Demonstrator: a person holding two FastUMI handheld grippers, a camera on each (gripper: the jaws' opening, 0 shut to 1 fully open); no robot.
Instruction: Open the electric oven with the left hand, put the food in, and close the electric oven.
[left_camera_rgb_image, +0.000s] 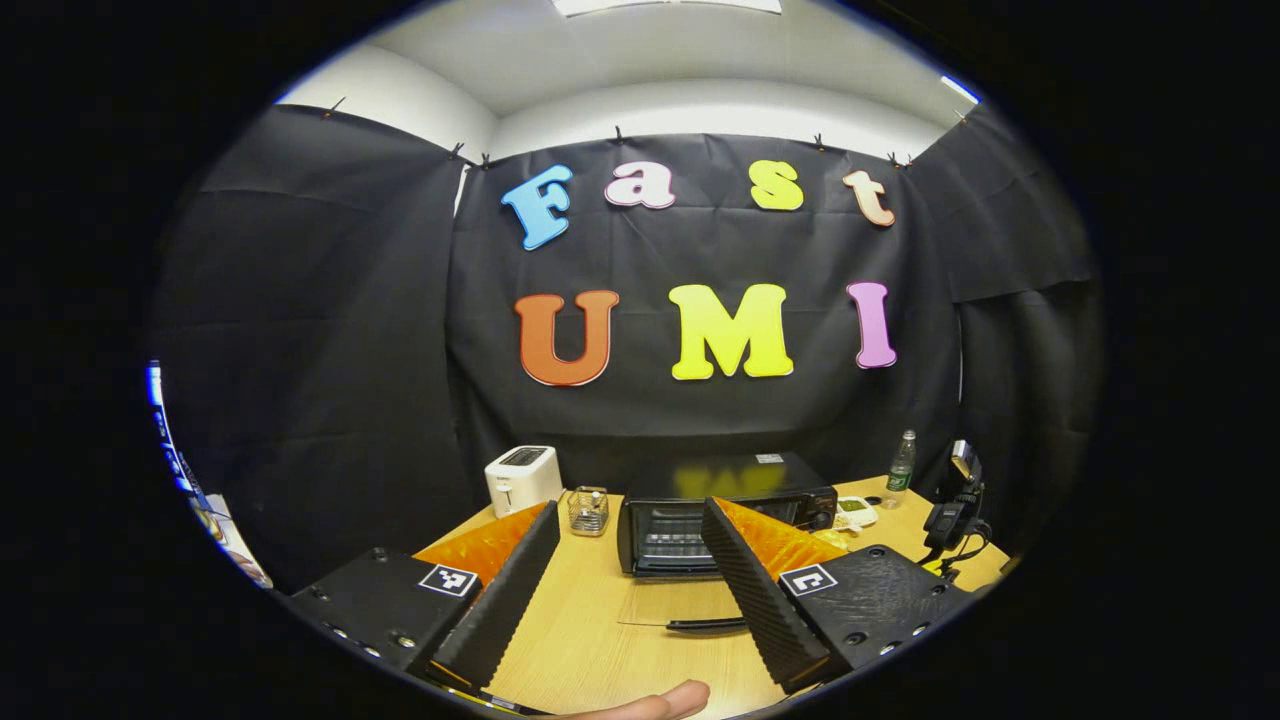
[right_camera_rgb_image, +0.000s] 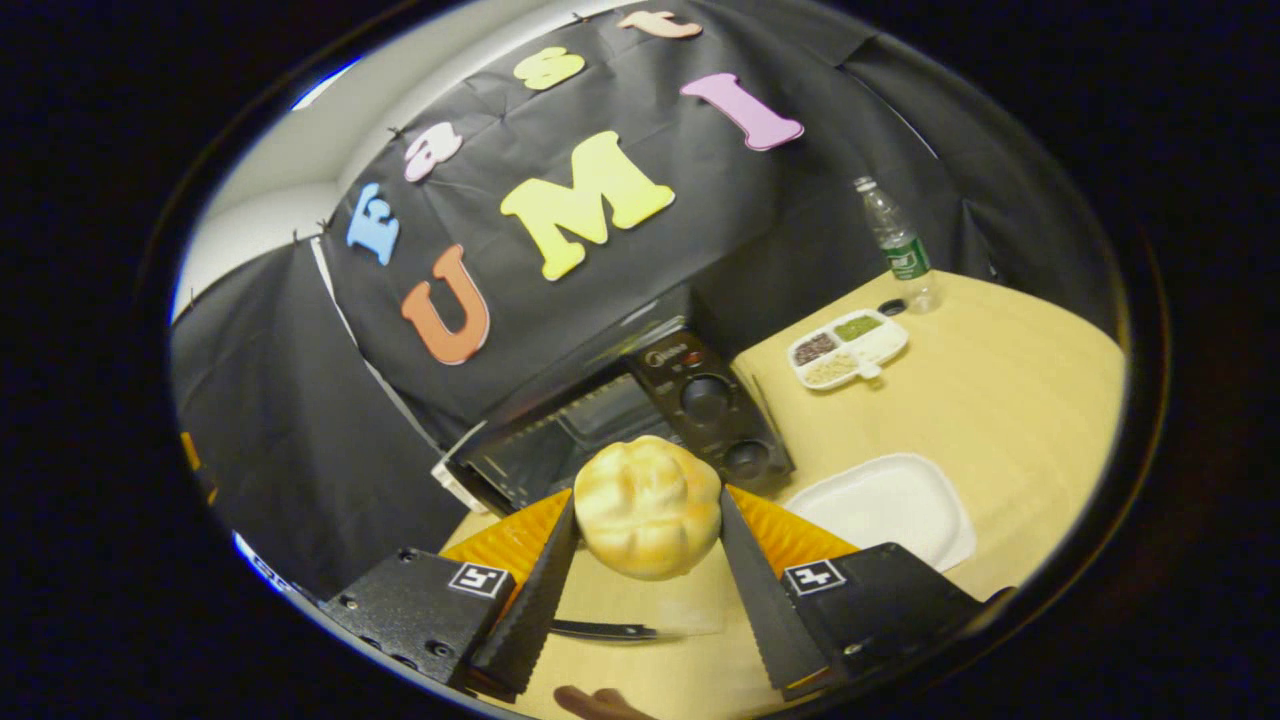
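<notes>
Two grippers are at work over the wooden surface. The left gripper hangs with its jaws wide and empty, facing the electric oven, whose glass door lies folded down flat on the surface. The right gripper has its jaws pressed on either side of a round golden bun, held up in front of the oven. Beside the oven stand a white toaster and a small glass jar; a white tray, a divided dish and a bottle sit near it.
</notes>
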